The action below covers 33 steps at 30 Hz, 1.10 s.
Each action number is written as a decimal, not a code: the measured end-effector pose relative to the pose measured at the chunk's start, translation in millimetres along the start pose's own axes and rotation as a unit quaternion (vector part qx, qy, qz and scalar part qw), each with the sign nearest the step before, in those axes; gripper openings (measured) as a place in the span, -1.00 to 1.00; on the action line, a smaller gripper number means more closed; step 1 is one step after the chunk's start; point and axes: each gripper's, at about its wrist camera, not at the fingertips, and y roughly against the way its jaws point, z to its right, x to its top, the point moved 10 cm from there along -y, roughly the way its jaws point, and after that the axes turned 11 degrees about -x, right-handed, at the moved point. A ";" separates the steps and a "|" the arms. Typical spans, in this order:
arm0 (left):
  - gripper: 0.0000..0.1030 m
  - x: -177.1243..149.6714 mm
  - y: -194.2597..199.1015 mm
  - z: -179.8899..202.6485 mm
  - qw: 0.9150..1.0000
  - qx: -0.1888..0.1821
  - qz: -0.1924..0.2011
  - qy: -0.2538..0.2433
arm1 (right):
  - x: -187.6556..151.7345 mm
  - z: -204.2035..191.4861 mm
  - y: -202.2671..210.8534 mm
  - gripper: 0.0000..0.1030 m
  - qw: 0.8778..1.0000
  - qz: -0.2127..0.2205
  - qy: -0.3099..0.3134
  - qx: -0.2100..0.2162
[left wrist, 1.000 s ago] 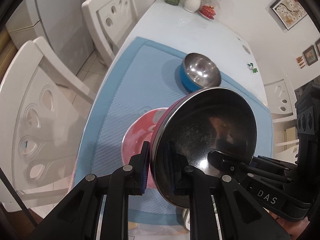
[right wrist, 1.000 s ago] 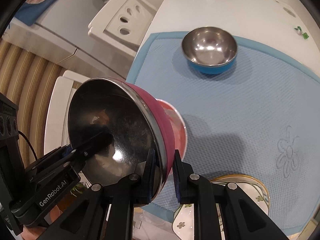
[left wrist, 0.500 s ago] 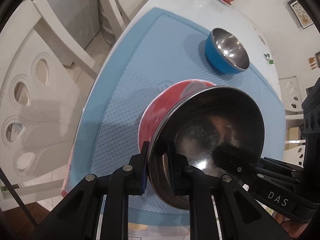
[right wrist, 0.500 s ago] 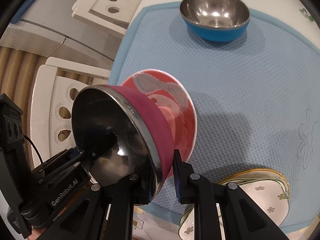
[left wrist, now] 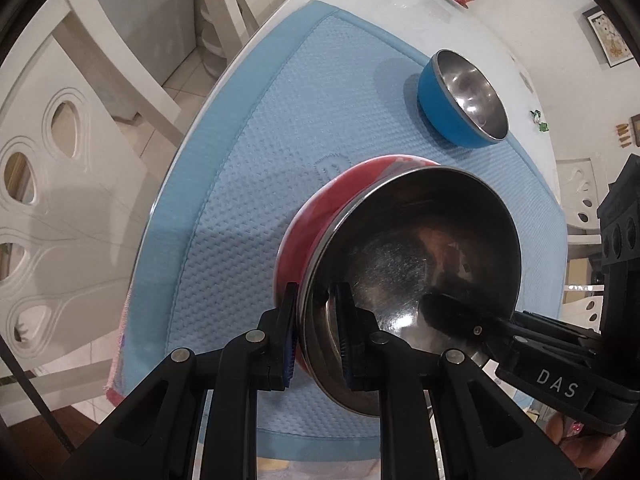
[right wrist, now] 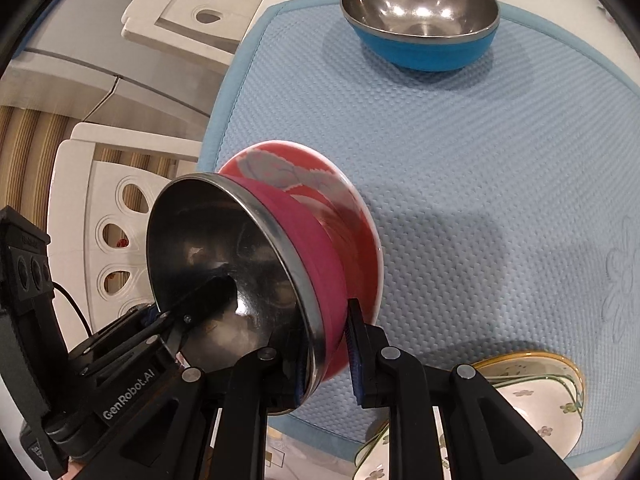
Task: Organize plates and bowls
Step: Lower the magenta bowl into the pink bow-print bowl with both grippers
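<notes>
Left wrist view: left tool (left wrist: 316,332) & right tool (right wrist: 328,356) both clamped on rim of pink steel-lined bowl (left wrist: 412,280), tilted over red patterned plate (right wrist: 340,216) on blue mat (right wrist: 460,152); blue steel-lined bowl (right wrist: 420,16) well apart.

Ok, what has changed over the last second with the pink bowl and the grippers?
Both grippers, left and right, lowered the pink steel bowl toward the red plate on the blue mat; whether it touches yet is unclear. Nothing was released: each gripper stays shut on the bowl's rim. The blue bowl and the floral plates have not moved.
</notes>
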 end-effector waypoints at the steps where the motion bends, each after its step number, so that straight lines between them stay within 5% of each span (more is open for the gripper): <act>1: -0.73 0.3 0.6 0.2 1.000 -0.002 0.001 0.002 | 1.5 0.1 0.0 -0.67 1.000 0.000 0.001 -0.001; 20: -0.69 -0.7 6.4 -5.0 1.000 0.001 0.007 0.017 | -0.2 1.4 1.7 -0.65 1.000 -0.002 0.023 -0.003; 33: -0.68 -5.5 8.9 0.5 0.999 0.038 0.005 -0.029 | -8.6 2.0 11.3 -0.65 0.999 0.005 0.038 -0.014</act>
